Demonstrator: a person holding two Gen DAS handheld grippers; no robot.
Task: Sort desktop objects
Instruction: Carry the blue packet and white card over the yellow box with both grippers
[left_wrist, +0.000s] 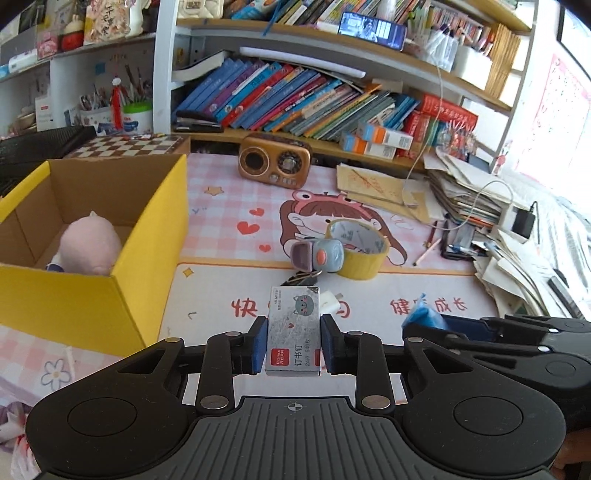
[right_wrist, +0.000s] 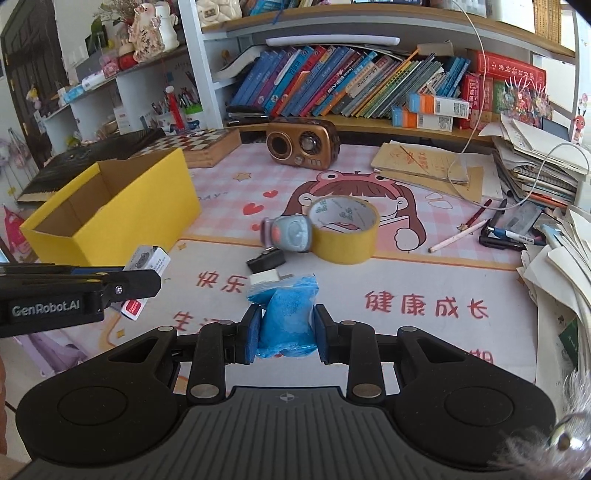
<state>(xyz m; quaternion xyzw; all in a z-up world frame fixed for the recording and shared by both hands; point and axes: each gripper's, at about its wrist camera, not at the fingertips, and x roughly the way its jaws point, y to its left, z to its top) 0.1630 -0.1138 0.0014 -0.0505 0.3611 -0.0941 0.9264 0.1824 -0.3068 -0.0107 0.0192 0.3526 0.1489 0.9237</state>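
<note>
My left gripper (left_wrist: 293, 341) is shut on a grey staple box (left_wrist: 294, 330) with a cat picture, held above the desk mat; it also shows in the right wrist view (right_wrist: 146, 264). My right gripper (right_wrist: 284, 332) is shut on a blue crinkled packet (right_wrist: 286, 314), whose tip shows in the left wrist view (left_wrist: 423, 315). The open yellow cardboard box (left_wrist: 122, 280) stands to the left, with a pink plush toy (left_wrist: 90, 245) inside. On the mat ahead lie a yellow tape roll (right_wrist: 343, 230), a small grey-blue toy (right_wrist: 290, 234), a black binder clip (right_wrist: 266, 260) and a white piece (left_wrist: 328, 301).
A brown retro radio (left_wrist: 275, 162) stands at the back under the bookshelf (left_wrist: 295, 99). A chessboard (left_wrist: 129, 144) lies behind the box. Paper stacks (right_wrist: 546, 166), pens (right_wrist: 460, 234) and a cable crowd the right side. A brown envelope (right_wrist: 421, 166) lies back right.
</note>
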